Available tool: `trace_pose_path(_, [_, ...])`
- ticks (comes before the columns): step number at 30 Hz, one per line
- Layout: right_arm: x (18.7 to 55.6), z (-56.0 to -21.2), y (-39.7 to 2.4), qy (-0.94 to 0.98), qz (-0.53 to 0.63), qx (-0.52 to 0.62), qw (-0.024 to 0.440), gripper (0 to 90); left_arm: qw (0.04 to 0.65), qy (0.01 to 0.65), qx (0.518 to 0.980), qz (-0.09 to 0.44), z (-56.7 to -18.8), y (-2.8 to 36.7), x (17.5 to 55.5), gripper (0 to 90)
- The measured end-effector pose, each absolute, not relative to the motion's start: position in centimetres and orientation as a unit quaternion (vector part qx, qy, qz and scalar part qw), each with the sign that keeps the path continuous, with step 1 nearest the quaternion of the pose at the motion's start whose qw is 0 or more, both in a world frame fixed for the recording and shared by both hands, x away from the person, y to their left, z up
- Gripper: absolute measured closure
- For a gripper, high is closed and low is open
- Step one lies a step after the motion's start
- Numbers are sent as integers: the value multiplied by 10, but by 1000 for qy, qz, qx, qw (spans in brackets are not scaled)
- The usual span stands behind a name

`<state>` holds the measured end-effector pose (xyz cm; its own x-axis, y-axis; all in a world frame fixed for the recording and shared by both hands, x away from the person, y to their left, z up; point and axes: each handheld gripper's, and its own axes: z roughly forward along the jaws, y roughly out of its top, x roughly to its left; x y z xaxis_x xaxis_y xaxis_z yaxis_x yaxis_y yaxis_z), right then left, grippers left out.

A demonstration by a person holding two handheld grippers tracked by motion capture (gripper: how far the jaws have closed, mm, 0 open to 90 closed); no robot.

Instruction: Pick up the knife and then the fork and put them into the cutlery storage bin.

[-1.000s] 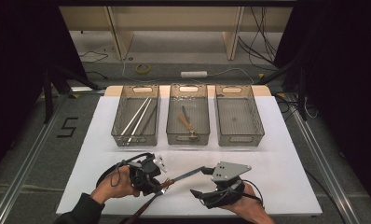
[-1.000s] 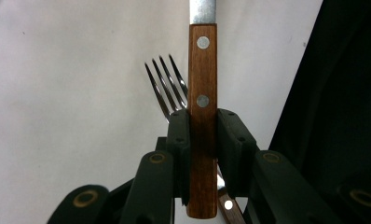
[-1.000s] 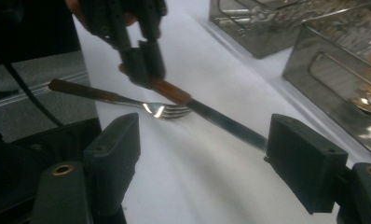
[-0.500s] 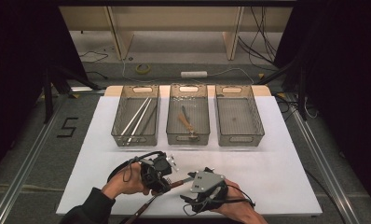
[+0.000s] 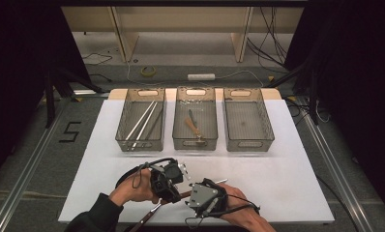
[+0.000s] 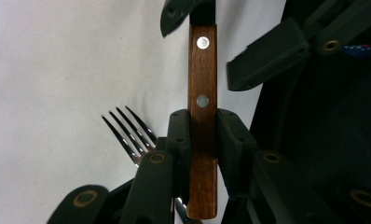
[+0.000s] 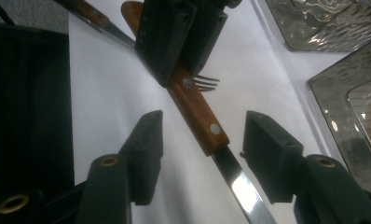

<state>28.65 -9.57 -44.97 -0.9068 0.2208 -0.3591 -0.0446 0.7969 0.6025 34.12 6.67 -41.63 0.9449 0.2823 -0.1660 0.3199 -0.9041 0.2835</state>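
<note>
Near the bench's (image 5: 287,159) front edge, left hand-held gripper (image 6: 202,135) clamped on knife handle (image 6: 202,84), right hand-held gripper (image 7: 202,158) jaws apart, just closing around it for handover.

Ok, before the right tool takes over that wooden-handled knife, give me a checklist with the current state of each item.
1. Left tool clamped on the knife: ok, pads press both sides of the wooden handle.
2. Knife between the right tool jaws: ok, the handle end and blade root lie in the gap.
3. Right pads on the knife: not ok, the jaws have just been closing but both pads stand clear of it.
4. Fork clear of the handover: cannot tell, it sits close behind the left tool.
5. Destination tray known: cannot tell; the right tray has no cutlery in it, the middle tray holds utensils.
</note>
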Motion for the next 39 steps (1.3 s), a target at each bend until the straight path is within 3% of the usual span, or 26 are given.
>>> trace_pose_path(23, [280,-460,-91,936,253,-36,241,764,174,146,970,-85,-412,64,341,744])
trace_pose_path(30, [282,-459,-94,937,250,-57,235,778,190,146,968,-78,-410,64,341,729])
trace_pose_path(39, [292,-456,-109,940,247,-33,232,779,225,194,955,-17,-401,77,345,416])
